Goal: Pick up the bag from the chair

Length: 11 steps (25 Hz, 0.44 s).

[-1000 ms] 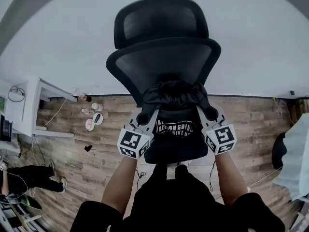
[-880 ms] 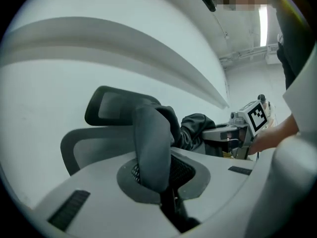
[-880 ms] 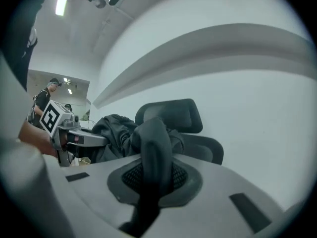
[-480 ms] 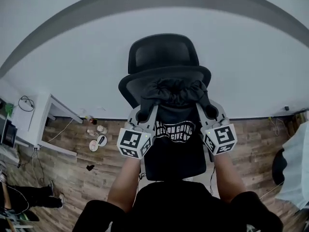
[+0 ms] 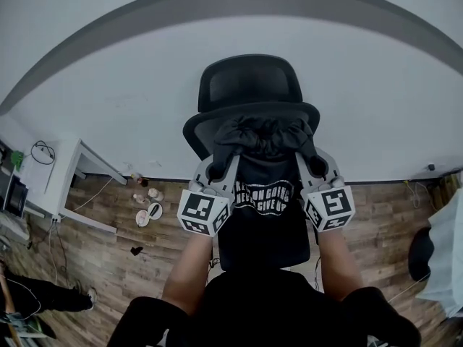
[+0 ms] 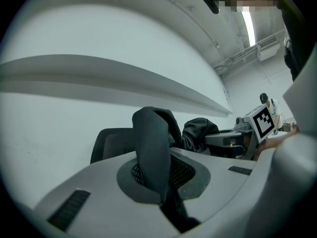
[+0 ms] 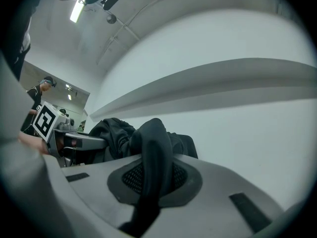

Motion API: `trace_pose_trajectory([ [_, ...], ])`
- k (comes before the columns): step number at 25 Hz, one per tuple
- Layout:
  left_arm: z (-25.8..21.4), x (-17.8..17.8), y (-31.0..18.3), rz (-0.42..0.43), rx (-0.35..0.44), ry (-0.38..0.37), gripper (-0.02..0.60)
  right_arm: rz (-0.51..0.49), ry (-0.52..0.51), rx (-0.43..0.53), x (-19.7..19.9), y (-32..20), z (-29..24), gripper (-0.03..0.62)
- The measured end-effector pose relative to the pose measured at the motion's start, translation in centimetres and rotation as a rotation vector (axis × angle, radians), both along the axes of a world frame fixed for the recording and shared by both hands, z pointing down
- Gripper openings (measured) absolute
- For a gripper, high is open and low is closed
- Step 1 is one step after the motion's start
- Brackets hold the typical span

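Clamping the left gripper (image 5: 215, 170) tight on one dark handle (image 6: 151, 143) of the black printed bag (image 5: 264, 194), and pinching the right gripper (image 5: 316, 166) shut on the other handle (image 7: 154, 152). Holding the bag up between both, in front of the black office chair's (image 5: 249, 85) backrest, well right of the white desk's (image 5: 54, 176) near corner. Judging the grasp done and the lift largely made, with the bag apparently hanging off the seat; leaving only carrying it clear of the chair
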<state>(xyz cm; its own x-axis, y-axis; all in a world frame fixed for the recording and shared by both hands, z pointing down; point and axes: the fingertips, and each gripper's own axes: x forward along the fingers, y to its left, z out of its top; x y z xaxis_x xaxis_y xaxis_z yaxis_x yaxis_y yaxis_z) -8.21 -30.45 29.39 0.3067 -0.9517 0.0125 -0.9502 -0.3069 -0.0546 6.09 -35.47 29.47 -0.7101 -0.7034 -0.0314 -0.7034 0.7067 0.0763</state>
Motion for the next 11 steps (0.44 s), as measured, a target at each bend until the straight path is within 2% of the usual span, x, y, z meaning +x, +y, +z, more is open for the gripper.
trace_pose_trajectory([
  [11,-0.76,0.48,0.49,0.001,0.000,0.010,0.035,0.001,-0.012,0.004,0.36,0.50,-0.74,0.044],
])
